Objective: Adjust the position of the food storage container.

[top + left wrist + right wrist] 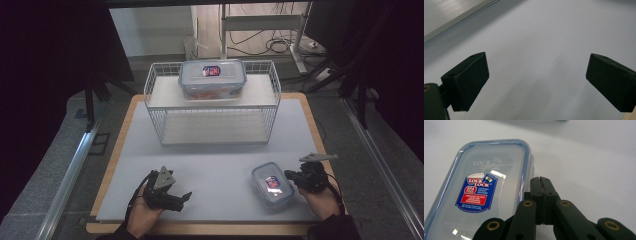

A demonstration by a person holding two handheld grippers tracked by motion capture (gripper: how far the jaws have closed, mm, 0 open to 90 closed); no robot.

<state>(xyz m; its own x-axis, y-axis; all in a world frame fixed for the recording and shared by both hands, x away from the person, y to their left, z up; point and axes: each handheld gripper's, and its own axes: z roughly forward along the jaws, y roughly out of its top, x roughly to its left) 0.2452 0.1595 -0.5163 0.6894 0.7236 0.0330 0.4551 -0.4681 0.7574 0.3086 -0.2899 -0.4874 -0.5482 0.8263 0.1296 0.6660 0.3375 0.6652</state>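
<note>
A grey mat (210,165) covers a wooden table (122,120). At the far middle of the mat stands a white wire rack (212,102) with an upper shelf. On that shelf sits a large clear food container (212,79) with a blue-rimmed lid and a red and blue label; its contents appear reddish but cannot be identified.

At the near right of the mat lies a small clear food container (272,184) of the same type, lid on, label facing up. In the right gripper view the label on this container (481,192) reads "Lock & Lock" and "BPA Free".

The right gripper (290,175) is held in the person's right hand (320,200) at the near right, just beside the right edge of the small container. In the right gripper view its jaws are pressed together with nothing between them, their tips (540,181) beside the container's side latch. Whether they touch the container cannot be determined.

The left gripper (186,196) is held in the person's left hand (145,212) at the near left of the mat, well apart from both containers. In the left gripper view its jaws stand wide apart (536,82) over bare mat, holding nothing.
</note>
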